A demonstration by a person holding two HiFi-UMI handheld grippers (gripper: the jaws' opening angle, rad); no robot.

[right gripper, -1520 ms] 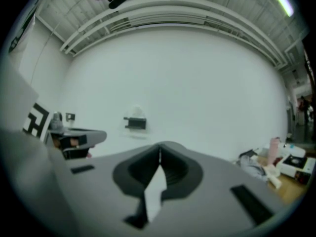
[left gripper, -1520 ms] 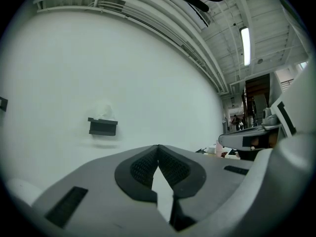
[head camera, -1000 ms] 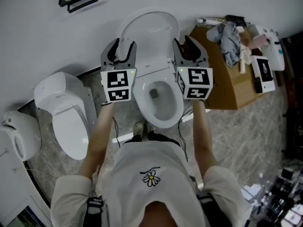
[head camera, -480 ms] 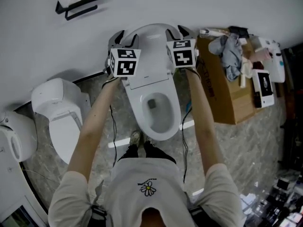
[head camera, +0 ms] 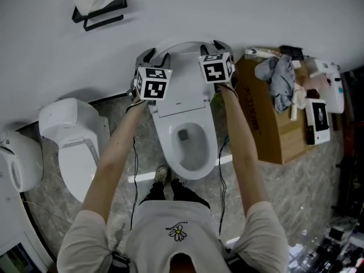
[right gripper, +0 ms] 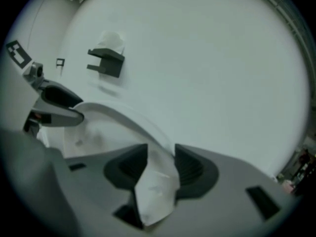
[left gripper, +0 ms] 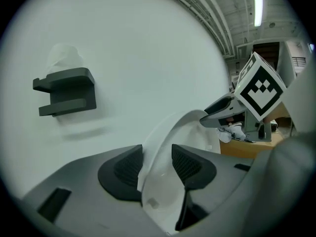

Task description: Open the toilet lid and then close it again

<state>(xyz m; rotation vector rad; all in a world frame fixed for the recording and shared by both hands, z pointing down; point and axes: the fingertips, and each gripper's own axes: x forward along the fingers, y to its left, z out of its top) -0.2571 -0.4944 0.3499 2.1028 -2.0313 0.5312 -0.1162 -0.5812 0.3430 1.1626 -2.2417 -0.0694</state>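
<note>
Toilet lid [head camera: 183, 61] is up, leaning on the far wall [head camera: 244, 10], and its top rim runs left to right. Left tongs [head camera: 147, 54] straddle the left rim, part open, with a gap at one pad. Right tongs [head camera: 219, 45] have just been opening, with the right rim between them. Both are equally near, so we'd pull toward us.

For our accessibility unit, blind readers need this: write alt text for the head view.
Seen from above, a person holds the left gripper and right gripper astride the rim of the raised lid of a white toilet, one each side; the right gripper's jaws, just opened wider, have the rim between them.
</note>
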